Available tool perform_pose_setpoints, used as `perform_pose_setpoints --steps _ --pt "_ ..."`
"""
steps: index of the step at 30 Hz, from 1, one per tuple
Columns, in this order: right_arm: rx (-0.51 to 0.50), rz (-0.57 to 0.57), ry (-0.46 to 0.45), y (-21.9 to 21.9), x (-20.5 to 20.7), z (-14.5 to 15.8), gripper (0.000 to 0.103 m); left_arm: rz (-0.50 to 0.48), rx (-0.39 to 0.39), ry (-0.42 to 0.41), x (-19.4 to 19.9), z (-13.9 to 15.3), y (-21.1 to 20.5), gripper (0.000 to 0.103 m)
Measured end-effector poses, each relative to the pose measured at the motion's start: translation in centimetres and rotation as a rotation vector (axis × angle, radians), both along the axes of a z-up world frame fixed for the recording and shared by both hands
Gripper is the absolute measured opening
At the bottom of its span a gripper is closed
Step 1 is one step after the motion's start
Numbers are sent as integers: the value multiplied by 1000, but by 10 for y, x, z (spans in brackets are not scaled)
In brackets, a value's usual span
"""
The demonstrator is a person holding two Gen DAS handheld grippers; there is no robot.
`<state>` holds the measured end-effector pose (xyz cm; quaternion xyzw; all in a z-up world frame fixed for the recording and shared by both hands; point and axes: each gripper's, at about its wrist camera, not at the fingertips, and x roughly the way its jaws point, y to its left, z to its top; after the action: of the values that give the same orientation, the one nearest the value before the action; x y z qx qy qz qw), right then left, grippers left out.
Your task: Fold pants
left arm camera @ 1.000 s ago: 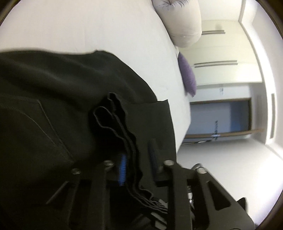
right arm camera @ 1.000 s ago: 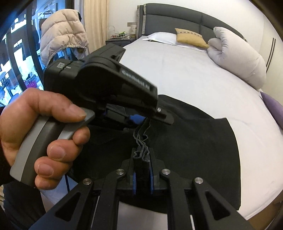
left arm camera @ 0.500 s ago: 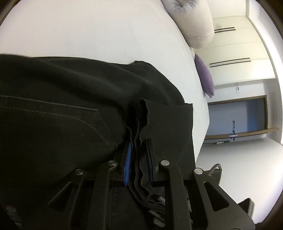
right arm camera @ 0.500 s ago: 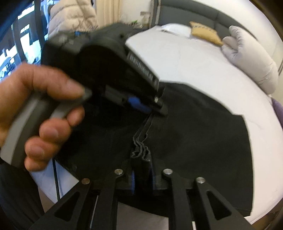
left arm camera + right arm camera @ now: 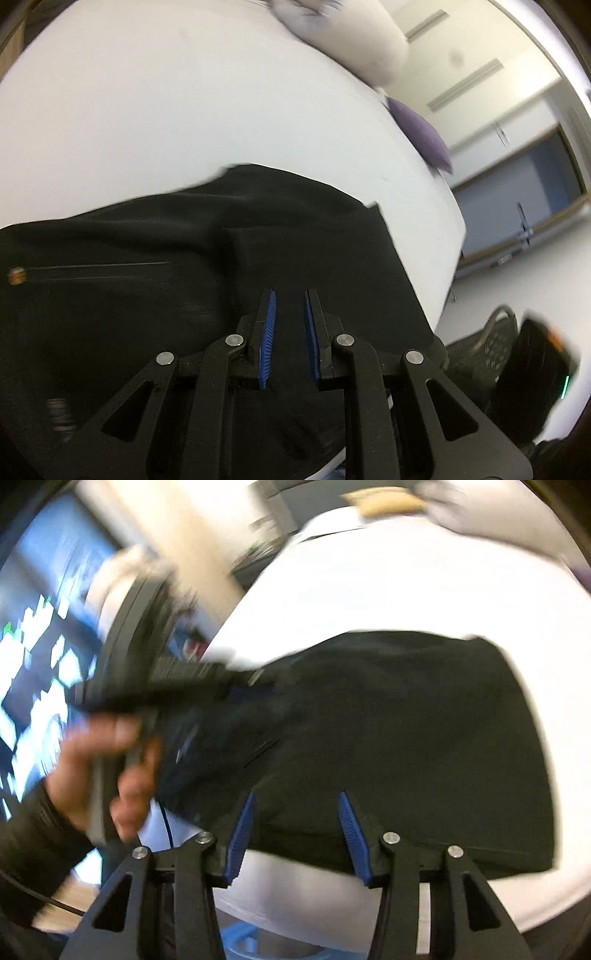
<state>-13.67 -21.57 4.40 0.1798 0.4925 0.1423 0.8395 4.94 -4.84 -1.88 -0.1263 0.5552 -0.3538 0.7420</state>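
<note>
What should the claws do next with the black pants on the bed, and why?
Probably lift both claws away and check the fold. The right claw has just been opening with nothing between its pads, the left claw holds nothing either, and the black pants lie folded on the white bed.

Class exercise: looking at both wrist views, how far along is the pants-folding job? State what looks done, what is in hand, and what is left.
Done: the black pants lie folded into a compact block near the edge of the white bed. In hand: nothing is gripped. The right gripper has just been opening, with no cloth between its pads; the left gripper also shows an empty gap. Left: probably only a tidy-up or another fold, if wanted.
</note>
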Motion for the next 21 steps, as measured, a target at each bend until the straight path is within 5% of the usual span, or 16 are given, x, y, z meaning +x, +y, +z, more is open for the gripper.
perform_pose_setpoints --steps 4,8,15,19,21 --pt "142 -186 37 -93 14 1 38 -73 32 51 -13 -27 -37 15" --pt "298 -191 59 -146 43 -6 38 -73 41 55 -32 -43 -38 15" --pt "455 -131 162 -165 120 -58 38 -49 28 37 -48 -47 -19 15" --pt "495 -159 294 -167 132 -103 27 -45 35 33 -47 -48 -26 15" --pt "534 -164 288 -170 123 -106 26 -40 8 53 -46 -50 -17 15"
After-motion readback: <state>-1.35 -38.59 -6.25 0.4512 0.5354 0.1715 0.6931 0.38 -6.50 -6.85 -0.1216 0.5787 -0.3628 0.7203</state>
